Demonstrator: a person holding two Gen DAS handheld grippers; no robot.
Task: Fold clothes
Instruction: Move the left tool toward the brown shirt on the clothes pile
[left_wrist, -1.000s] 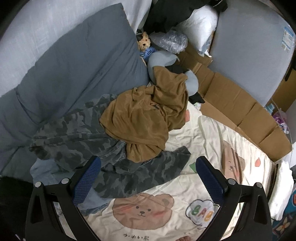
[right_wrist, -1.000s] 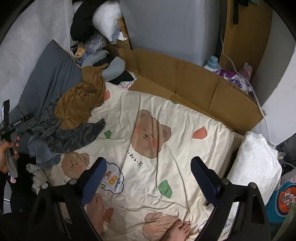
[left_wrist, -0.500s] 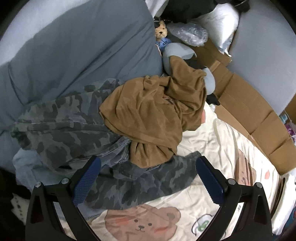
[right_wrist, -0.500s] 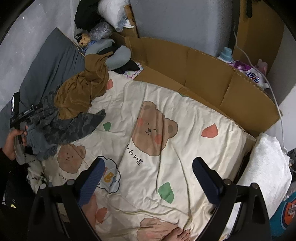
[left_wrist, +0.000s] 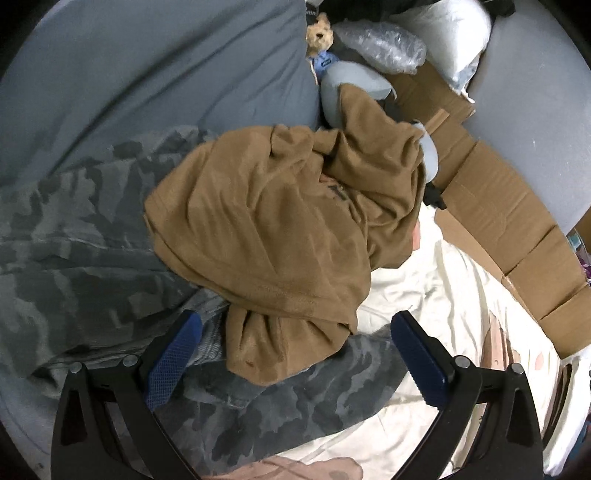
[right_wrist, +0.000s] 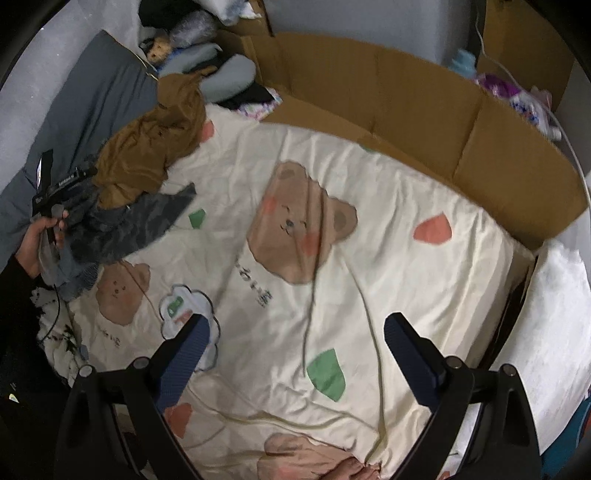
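My left gripper (left_wrist: 295, 347) spread wide, empty, low over lower bunched end of brown garment (left_wrist: 280, 229), which lies heaped on camouflage garment (left_wrist: 85, 251) at sheet's left edge. My right gripper (right_wrist: 295, 350) also agape, empty, above bare bear-print sheet (right_wrist: 424, 295): ample room there. Cardboard wall (right_wrist: 424, 110) bounds far edge; grey pillow (left_wrist: 147, 66) and plush bear (left_wrist: 320, 31) crowd pile's far side.

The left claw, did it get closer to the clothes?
Yes. The left claw moved in toward the crumpled brown fabric garment, which now fills its view, open.
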